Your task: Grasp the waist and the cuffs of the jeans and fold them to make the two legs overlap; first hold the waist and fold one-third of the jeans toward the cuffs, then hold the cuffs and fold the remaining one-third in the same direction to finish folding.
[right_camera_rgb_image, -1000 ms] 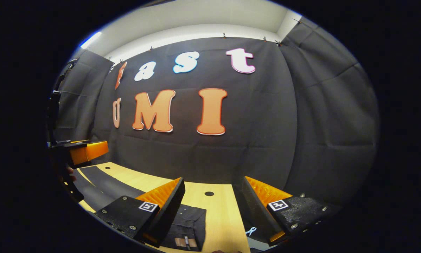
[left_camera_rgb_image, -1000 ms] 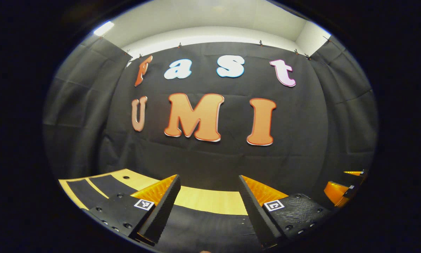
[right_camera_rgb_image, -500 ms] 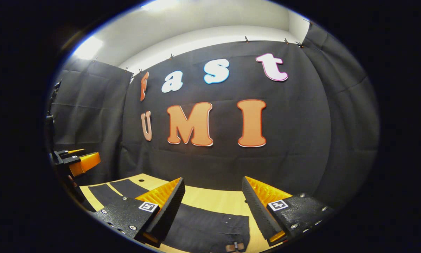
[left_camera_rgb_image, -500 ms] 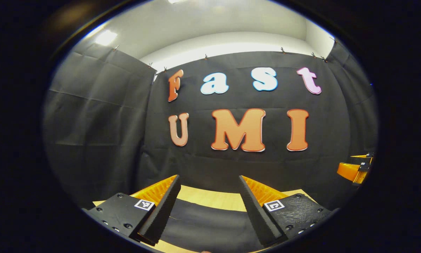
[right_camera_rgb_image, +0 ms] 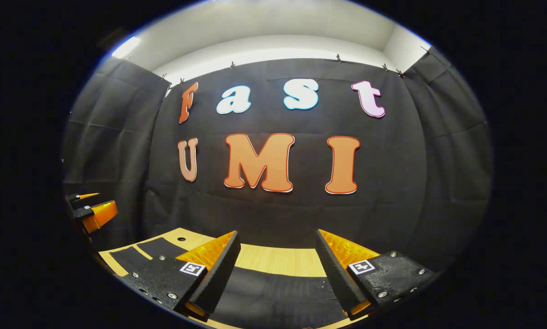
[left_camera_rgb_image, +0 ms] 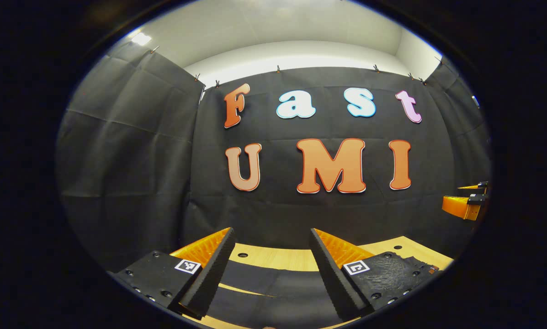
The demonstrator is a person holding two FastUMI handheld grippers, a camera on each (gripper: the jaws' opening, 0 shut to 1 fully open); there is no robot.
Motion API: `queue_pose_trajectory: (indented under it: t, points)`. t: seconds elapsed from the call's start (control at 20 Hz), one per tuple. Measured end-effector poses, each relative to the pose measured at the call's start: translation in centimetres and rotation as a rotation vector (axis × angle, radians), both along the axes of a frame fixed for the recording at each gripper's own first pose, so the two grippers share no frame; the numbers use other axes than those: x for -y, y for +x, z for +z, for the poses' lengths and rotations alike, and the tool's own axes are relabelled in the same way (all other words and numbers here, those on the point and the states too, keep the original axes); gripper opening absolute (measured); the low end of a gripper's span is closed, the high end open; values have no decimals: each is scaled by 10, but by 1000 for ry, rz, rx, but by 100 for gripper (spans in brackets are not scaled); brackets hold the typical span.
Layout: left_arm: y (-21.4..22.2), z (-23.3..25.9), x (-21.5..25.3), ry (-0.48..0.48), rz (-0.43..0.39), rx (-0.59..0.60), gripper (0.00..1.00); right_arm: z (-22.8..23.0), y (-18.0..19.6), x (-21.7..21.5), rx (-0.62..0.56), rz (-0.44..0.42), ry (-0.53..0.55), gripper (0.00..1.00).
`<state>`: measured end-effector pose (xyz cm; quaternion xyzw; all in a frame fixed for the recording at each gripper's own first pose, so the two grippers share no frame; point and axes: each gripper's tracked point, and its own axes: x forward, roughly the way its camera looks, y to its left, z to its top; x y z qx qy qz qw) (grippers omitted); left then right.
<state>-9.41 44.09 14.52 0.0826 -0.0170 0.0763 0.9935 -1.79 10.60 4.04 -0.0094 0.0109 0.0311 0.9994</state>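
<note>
Dark jeans [left_camera_rgb_image: 278, 285] lie flat on the light wooden table [left_camera_rgb_image: 282, 258]. In the left gripper view a thin strip of wood shows between two dark panels of cloth. My left gripper [left_camera_rgb_image: 271, 234] hangs open above them, nothing between its fingers. In the right gripper view the jeans [right_camera_rgb_image: 273, 290] stretch under my open right gripper [right_camera_rgb_image: 277, 234], and the two legs [right_camera_rgb_image: 134, 252] run off to the left. Neither gripper touches the cloth. Each view also catches the other gripper at its edge: the right gripper [left_camera_rgb_image: 465, 204] and the left gripper [right_camera_rgb_image: 92, 211].
Black cloth walls close the booth behind and on both sides of the table. Small round holes [left_camera_rgb_image: 242, 255] dot the tabletop near its far edge. Bare wood [right_camera_rgb_image: 278, 258] lies between the jeans and the back wall.
Both views have swung sideways over the table. The waist label seen under the right gripper a second ago has left the view. Both grippers stay open.
</note>
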Motion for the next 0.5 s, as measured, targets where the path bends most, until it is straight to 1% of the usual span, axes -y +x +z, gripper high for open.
queue_pose_trajectory:
  t: [0.05,0.1,0.15,0.2,0.25,0.3,0.4,0.45,0.5]
  points:
    - [6,0,-16,1,-6,-7,99,-1,-3,-1,-14,-14,3,100]
    - [15,3,-29,2,-12,-17,97,-2,-6,-3,-26,-33,1,98]
    - [22,5,-40,1,-15,-18,97,-3,-9,0,-37,-56,-7,100]
    - [28,10,-49,-1,-21,-17,95,-5,-11,4,-48,-85,-15,99]
    - [32,11,-57,-4,-28,-21,95,-8,-13,9,-68,-112,-19,99]
    - [38,9,-62,-7,-37,-36,97,-13,-16,11,-97,-136,-16,98]
    - [43,-4,-78,-42,-11,-81,98,-27,-21,21,-166,-190,-4,98]
    - [48,-18,-83,-75,4,-122,95,-36,-23,30,-205,-226,3,99]
    - [53,-33,-89,-104,19,-169,95,-47,-26,37,-253,-259,20,98]
